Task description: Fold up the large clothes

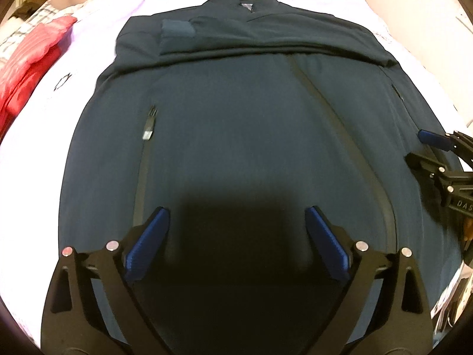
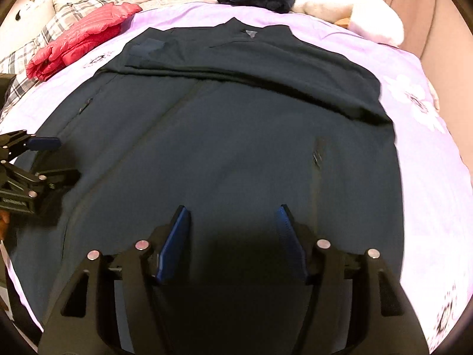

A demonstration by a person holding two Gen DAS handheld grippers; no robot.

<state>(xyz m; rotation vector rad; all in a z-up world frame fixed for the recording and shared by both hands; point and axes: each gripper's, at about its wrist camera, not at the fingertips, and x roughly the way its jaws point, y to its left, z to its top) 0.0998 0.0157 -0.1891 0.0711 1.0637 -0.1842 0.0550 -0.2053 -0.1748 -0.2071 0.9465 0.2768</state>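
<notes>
Hovering over the dark jacket (image 1: 236, 124) spread on the bed (image 2: 428, 159), collar far, hem near; left tongs (image 1: 236, 236) and right tongs (image 2: 233, 233) spread, empty, side by side, equally near the hem

warm light, fisheye-warped, slightly blurred

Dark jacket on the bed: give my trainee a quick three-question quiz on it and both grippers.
1. True or false: the sleeves of the dark jacket lie folded across its chest.
2. What does the left gripper hold? A) the jacket hem B) nothing C) the red jacket
3. Fill in: the jacket lies on a ____ bedsheet.

Key
1. True: a band of sleeve crosses below the collar.
2. B: its jaws stand open above the cloth; the right gripper is open too.
3. Lilac.
</notes>
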